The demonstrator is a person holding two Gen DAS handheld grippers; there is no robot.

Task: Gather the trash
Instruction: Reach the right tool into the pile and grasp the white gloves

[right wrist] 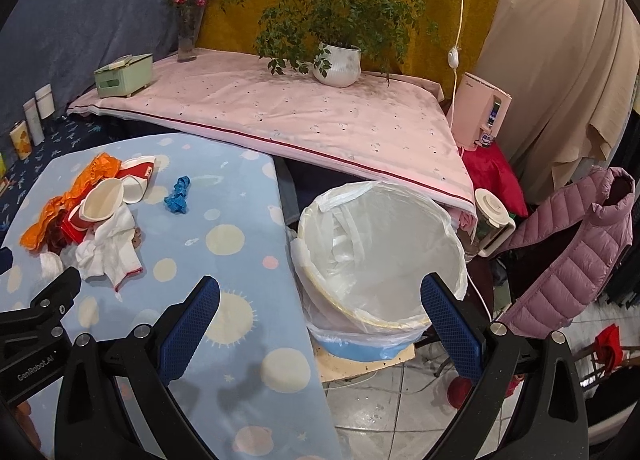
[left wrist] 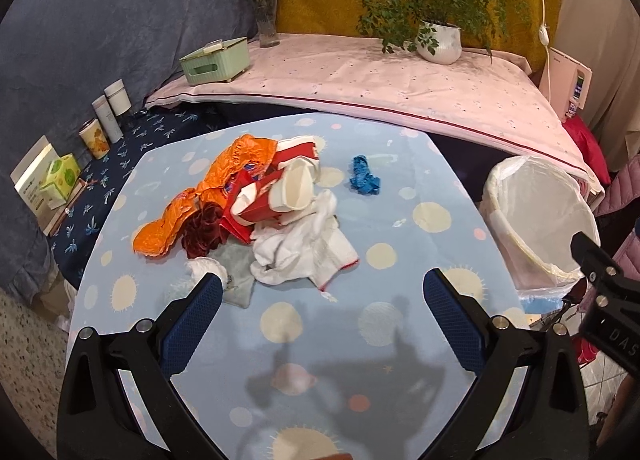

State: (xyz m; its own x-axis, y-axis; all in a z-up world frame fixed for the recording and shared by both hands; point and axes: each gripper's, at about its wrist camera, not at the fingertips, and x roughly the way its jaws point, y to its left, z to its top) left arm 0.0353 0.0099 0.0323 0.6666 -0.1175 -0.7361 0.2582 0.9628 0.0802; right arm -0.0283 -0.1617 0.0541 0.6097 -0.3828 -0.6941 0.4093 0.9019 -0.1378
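Observation:
A pile of trash lies on the blue dotted table [left wrist: 360,340]: an orange wrapper [left wrist: 208,196], red-and-white paper cups [left wrist: 280,188], white cloth [left wrist: 304,248], a dark red scrap [left wrist: 202,230] and a blue crumpled piece [left wrist: 364,176] set apart. My left gripper [left wrist: 322,292] is open and empty, just in front of the pile. My right gripper [right wrist: 320,296] is open and empty, above the near rim of the white-lined trash bin [right wrist: 380,244] beside the table. The pile also shows in the right wrist view [right wrist: 100,220].
A pink-covered bench [left wrist: 380,76] behind the table holds a green tissue box [left wrist: 216,60], a flower vase [left wrist: 267,20] and a potted plant [left wrist: 440,40]. Cans and boxes [left wrist: 100,128] line the left. A pink jacket [right wrist: 572,244] hangs right of the bin.

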